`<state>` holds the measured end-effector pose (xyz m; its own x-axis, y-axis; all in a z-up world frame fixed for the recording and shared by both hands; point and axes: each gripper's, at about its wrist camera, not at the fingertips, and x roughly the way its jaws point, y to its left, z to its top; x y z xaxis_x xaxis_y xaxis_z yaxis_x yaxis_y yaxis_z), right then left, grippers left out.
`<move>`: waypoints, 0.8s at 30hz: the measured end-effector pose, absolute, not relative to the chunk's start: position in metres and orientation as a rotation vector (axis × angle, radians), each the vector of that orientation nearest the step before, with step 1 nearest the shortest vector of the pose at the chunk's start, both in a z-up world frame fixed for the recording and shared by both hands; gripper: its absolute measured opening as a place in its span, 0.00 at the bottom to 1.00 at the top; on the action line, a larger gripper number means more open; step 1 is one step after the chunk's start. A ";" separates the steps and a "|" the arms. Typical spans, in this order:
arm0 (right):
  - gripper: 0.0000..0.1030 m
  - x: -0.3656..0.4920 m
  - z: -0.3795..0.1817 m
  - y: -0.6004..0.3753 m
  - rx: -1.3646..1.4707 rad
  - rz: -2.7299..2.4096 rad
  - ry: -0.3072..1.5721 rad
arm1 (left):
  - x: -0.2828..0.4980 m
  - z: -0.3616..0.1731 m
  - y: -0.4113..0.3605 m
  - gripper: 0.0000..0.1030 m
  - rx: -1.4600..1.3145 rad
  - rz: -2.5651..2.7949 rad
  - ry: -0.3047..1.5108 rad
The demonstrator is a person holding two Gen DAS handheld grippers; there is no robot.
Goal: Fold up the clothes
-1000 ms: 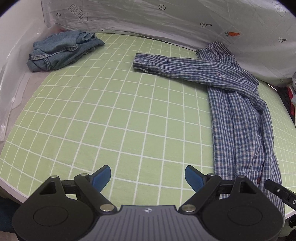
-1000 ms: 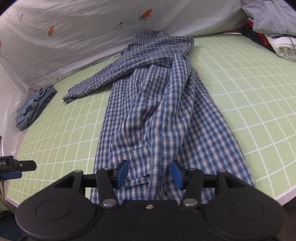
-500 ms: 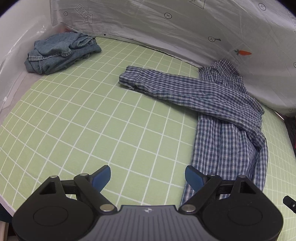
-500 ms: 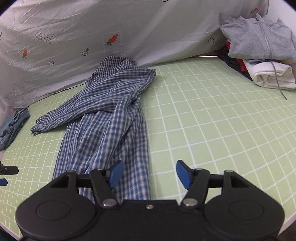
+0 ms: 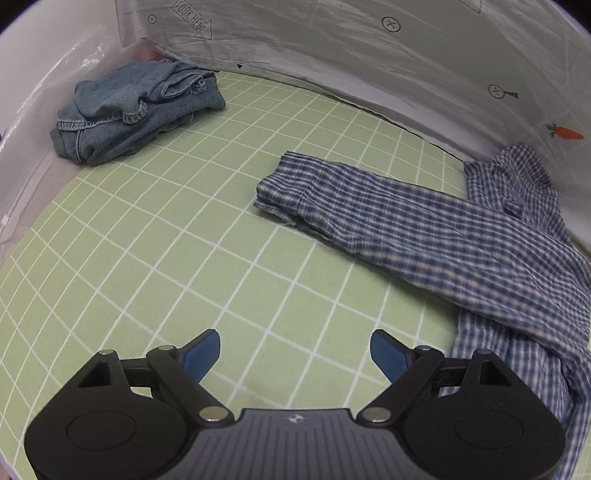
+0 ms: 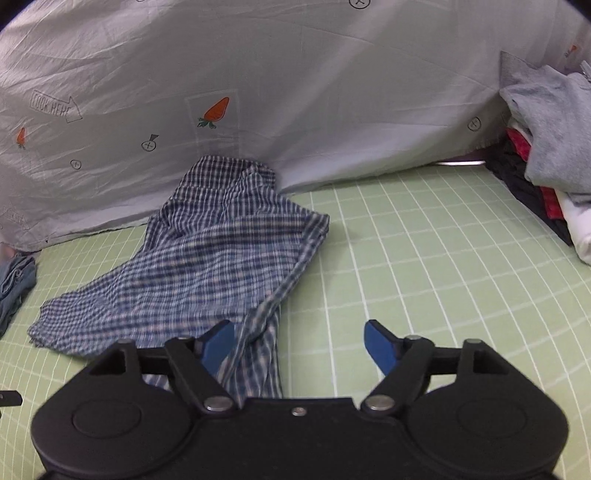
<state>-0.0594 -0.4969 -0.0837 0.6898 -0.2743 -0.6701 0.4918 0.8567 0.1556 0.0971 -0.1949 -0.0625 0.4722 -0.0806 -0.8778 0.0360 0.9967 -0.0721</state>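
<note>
Sleeve of the blue-and-white checked cotton shirt point(image 5: 424, 225) runs leftward across the green gridded mat point(image 5: 184, 258), ahead-right of the left gripper point(image 5: 295, 350). Shirt body passes under the right gripper point(image 6: 299, 343), the nearer one. Both grippers are spread, empty.

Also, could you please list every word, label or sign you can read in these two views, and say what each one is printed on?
"LOOK HERE", in an arrow outline, on the white printed sheet behind the mat, right wrist view.
"LOOK HERE", the same arrow, upside down, left wrist view.
A second arrow label at the sheet's lower left edge: too blurred to read.
Small emblem on the left gripper body: no letters.
</note>
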 end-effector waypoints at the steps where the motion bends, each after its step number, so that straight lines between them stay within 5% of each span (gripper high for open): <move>1: 0.97 -0.046 -0.084 -0.503 0.325 -0.441 0.678 | 0.109 -0.066 -0.197 0.86 -0.043 -0.060 1.082; 14: 0.96 0.068 -0.107 -0.558 0.403 -0.438 0.707 | 0.205 -0.092 -0.209 0.90 -0.025 0.041 1.046; 20: 0.71 0.084 -0.118 -0.566 0.532 -0.479 0.739 | 0.211 -0.104 -0.211 0.88 -0.042 0.038 1.065; 22: 0.49 0.084 -0.121 -0.568 0.561 -0.475 0.742 | 0.211 -0.103 -0.213 0.84 -0.034 0.023 1.055; 24: 0.39 0.083 -0.123 -0.568 0.577 -0.467 0.741 | 0.210 -0.102 -0.218 0.69 -0.004 0.008 1.037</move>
<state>0.0835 -0.5678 -0.1228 0.6503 -0.1913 -0.7352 0.5811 0.7486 0.3192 0.2099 -0.2178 -0.1017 0.5086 0.0046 -0.8610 -0.0081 1.0000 0.0005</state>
